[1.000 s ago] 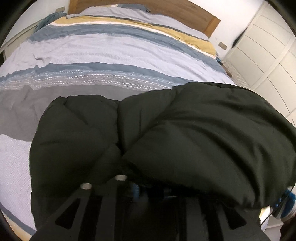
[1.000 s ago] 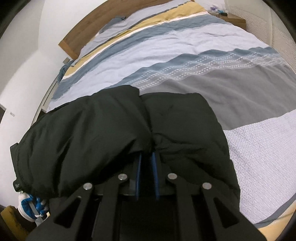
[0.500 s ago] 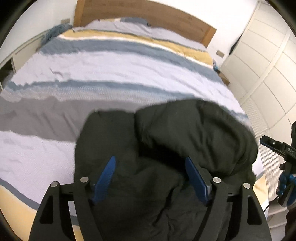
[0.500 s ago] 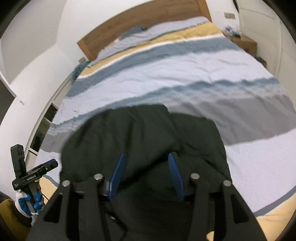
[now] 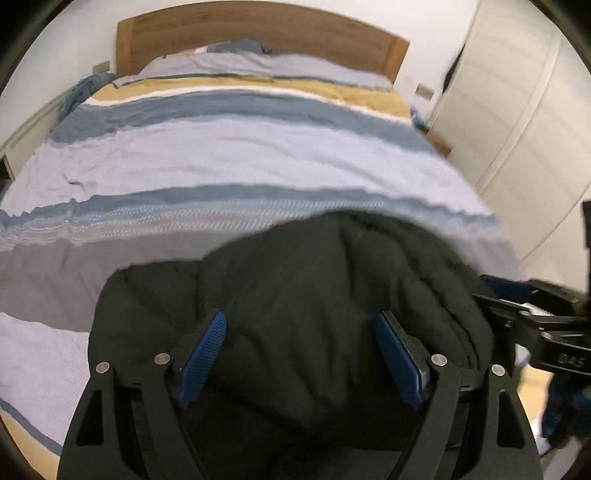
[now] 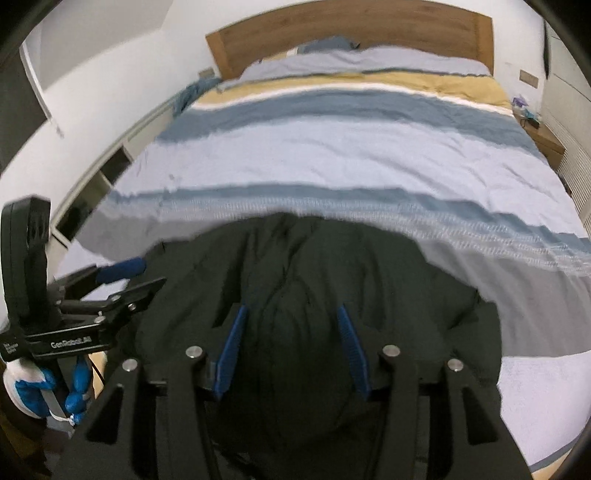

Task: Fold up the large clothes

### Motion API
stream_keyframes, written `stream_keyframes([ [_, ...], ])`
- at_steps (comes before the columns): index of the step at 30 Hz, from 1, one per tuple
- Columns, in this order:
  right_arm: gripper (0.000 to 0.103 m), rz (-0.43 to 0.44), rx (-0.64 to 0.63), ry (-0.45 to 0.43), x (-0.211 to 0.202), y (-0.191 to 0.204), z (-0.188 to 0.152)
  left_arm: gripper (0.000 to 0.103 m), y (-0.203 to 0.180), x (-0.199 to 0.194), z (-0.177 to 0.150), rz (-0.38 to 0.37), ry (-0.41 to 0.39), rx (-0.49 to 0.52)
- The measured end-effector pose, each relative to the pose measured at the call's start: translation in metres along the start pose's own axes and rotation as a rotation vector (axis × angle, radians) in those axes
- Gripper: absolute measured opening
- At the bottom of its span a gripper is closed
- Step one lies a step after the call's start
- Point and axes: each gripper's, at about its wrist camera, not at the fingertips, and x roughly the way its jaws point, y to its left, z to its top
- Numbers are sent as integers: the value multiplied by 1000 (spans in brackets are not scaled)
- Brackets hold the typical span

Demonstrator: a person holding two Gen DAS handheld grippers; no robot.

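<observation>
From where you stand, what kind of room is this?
Most likely a bedroom. A wide bed with a striped duvet and a wooden headboard fills the view, pale wardrobe doors stand beside it, and a black padded jacket lies on the bed.

A home bedroom. A wide bed (image 5: 236, 162) with a striped cover fills it, backed by a wooden headboard (image 5: 258, 29). White wardrobe doors (image 5: 517, 122) line one wall.
</observation>
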Motion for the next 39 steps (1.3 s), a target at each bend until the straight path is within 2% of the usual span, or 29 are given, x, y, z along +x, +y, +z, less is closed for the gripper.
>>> stream_keyframes([
  [3, 50, -31, -36, 60, 20, -3, -24, 81, -2, 17, -20, 41, 21, 14],
  [9, 50, -101, -99, 93, 46, -15, -57, 82, 0, 36, -47, 81, 27, 25],
  [15, 51, -63, -34, 131, 78, -37, -71, 84, 1, 53, -63, 95, 27, 39],
  [20, 51, -75, -49, 129, 89, -39, -78, 88, 1, 61, -68, 105, 33, 46],
  [26, 51, -88, -36, 165, 82, -33, -66, 90, -4, 53, -64, 125, 68, 66],
  [33, 51, -86, -27, 74, 34, -17, -54, 93, -13, 31, -68, 136, 67, 72],
  [39, 51, -122, -12, 138, 48, -26, -77, 93, -8, 32, -80, 132, 85, 47],
])
